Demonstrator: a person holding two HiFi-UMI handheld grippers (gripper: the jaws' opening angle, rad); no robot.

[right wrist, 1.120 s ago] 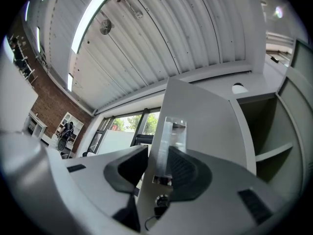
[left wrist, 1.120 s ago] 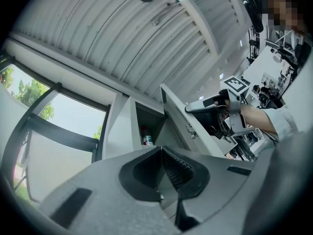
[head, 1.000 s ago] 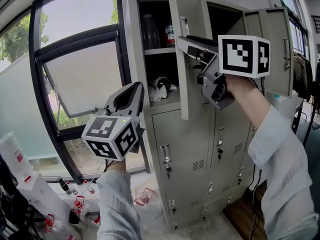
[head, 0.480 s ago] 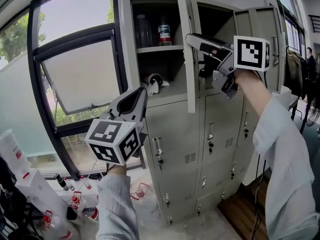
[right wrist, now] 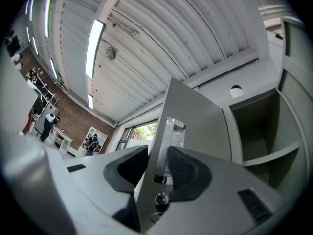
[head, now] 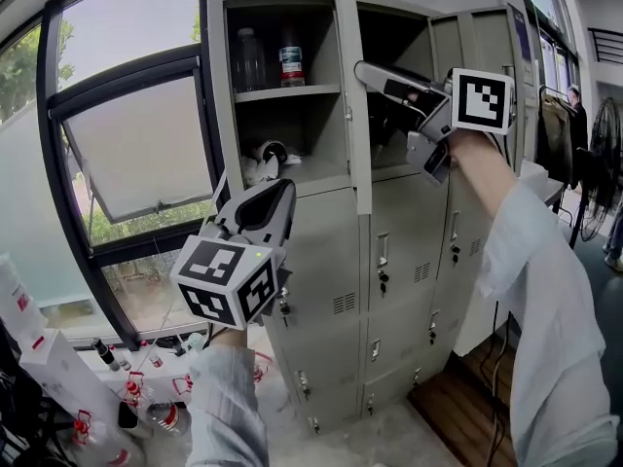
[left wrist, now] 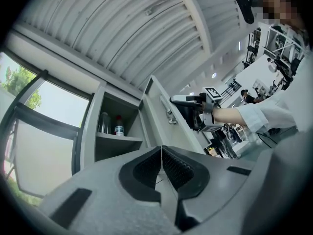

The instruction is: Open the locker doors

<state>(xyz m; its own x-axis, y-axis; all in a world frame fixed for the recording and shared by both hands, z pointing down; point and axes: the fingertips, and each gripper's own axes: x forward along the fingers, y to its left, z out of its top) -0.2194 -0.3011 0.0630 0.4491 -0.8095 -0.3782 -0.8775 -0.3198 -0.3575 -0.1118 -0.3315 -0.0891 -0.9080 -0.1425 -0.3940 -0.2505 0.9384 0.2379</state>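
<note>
Nearest, the left gripper (head: 277, 193), smooth grey moulded plastic with one black-and-white marker cube (head: 229, 285), has its two ribbed black pads (left wrist: 178, 168) pressed together on nothing. Beyond it, the right gripper (head: 363, 68) clamps the thin edge of an open grey sheet-metal locker door (head: 355, 154) at its shiny handle (right wrist: 168, 146). The tall grey steel locker cabinet (head: 321, 261) shows two top compartments open. Two clear bottles (head: 289, 61) stand on one shelf. The lower doors (head: 399, 251) are closed.
</note>
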